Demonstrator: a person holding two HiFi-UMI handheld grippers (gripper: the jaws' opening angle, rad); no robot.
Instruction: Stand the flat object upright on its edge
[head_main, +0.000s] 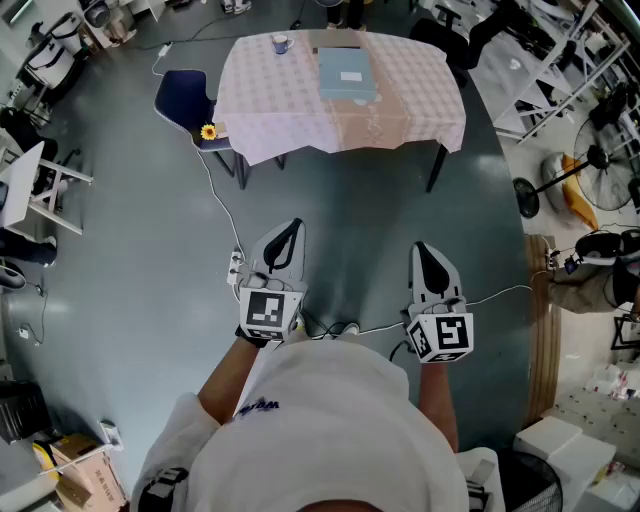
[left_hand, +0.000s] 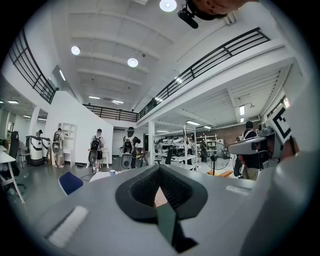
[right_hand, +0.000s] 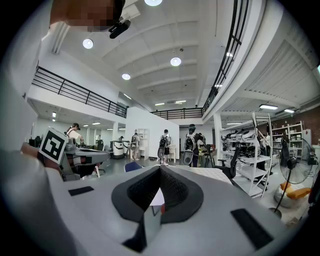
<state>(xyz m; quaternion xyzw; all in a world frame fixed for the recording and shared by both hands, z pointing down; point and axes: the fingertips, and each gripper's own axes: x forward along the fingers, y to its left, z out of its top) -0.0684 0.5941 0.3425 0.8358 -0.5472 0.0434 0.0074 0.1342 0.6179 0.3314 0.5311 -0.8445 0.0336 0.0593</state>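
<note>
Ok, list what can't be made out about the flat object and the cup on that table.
Flat object: head view, too small and distant to tell book, box or folder; its thickness is unreadable.
Flat object, gripper views: hidden behind the shut left tool and right tool.
Cup: head view, too small to see contents.

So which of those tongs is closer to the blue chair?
Left. The left tongs hang short of the blue chair, which is ahead to their left; the right tongs are farther off to the right.
</note>
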